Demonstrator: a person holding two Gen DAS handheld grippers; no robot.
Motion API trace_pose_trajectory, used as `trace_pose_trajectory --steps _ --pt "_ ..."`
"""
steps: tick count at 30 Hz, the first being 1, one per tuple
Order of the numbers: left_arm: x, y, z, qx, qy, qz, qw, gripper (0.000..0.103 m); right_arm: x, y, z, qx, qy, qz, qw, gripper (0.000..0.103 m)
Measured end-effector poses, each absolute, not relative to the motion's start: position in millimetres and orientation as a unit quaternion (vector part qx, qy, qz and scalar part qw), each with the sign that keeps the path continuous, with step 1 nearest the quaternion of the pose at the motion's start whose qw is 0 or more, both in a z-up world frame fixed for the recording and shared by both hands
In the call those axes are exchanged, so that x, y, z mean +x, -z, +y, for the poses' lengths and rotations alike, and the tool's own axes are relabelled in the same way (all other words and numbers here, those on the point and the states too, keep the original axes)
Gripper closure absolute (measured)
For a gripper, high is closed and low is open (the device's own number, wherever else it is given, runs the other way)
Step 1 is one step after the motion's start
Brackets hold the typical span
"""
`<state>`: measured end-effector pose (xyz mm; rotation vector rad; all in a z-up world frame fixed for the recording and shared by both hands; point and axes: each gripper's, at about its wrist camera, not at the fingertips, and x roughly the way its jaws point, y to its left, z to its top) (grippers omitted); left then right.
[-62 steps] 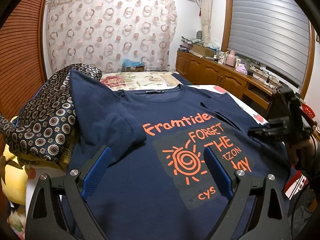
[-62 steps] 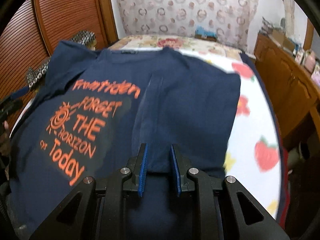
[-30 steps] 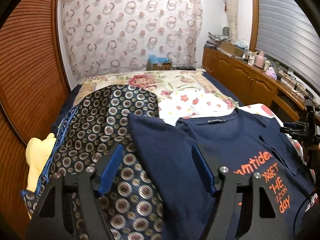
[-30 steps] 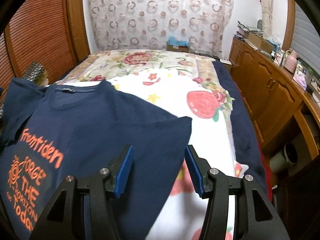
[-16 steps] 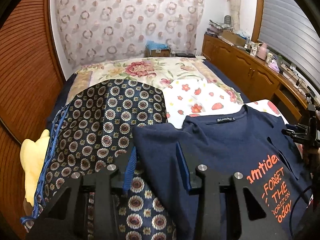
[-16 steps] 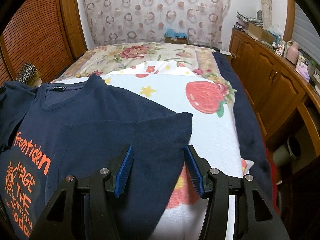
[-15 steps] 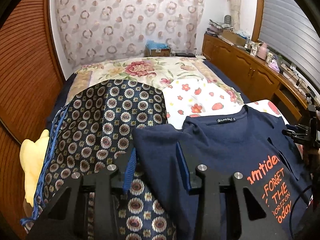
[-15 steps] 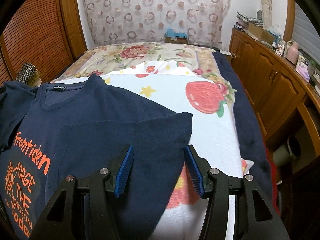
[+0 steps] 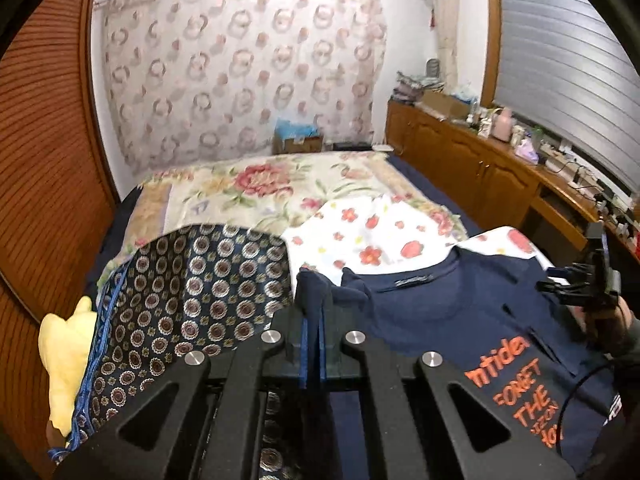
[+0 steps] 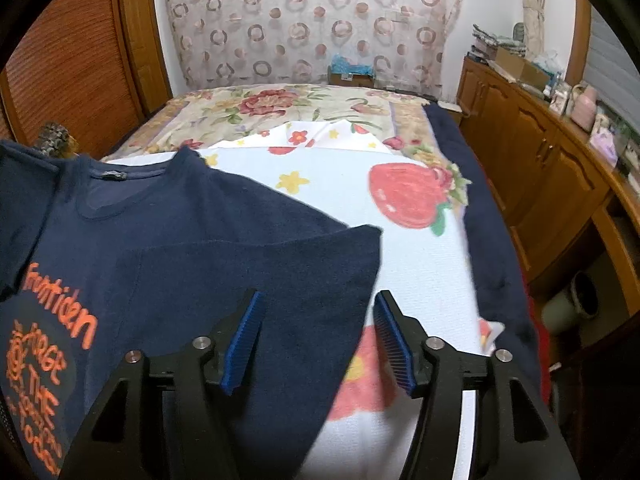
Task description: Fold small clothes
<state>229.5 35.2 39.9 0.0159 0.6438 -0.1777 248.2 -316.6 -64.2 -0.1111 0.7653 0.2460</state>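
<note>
A navy T-shirt with orange print lies face up on the bed. My left gripper is shut on the shirt's left sleeve, which bunches up between the blue pads. In the right wrist view the shirt has its right sleeve side folded inward over the body. My right gripper is open and empty, its jaws on either side of the folded edge. The right gripper also shows in the left wrist view at the far right.
The bed has a white fruit-print sheet and a floral cover. A dark patterned cloth and a yellow plush lie at the left. Wooden cabinets run along the right, a wooden wardrobe along the left.
My left gripper closed from half open onto the left sleeve and gathered it up. The right gripper stayed open over the folded right side and barely moved.
</note>
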Motion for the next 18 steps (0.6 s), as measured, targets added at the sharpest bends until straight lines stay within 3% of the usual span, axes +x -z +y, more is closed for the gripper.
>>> trace_pose_trajectory --steps 9,11,13,14,18 --pt "203.9 -49.8 35.8 0.006 0.093 0.295 0.951 0.099 275.4 61.6 -318.5 -0.043 -0.138 0.388 0.910 0.042" --pt "197.4 -49.2 36.6 0.003 0.095 0.293 0.951 0.099 277.2 62.0 -317.1 -0.045 -0.139 0.386 0.911 0.052" --pt "187.6 -48.2 35.3 0.001 0.099 0.290 0.952 0.099 274.2 62.3 -316.2 -0.041 -0.151 0.381 0.911 0.088" --pt "184.0 -47.9 35.1 0.002 0.100 0.288 0.952 0.099 272.7 62.6 -316.2 -0.037 -0.160 0.381 0.910 0.095" --pt "161.5 -44.8 33.3 0.000 0.098 0.284 0.954 0.099 257.4 55.9 -319.6 -0.035 -0.169 0.356 0.918 0.096"
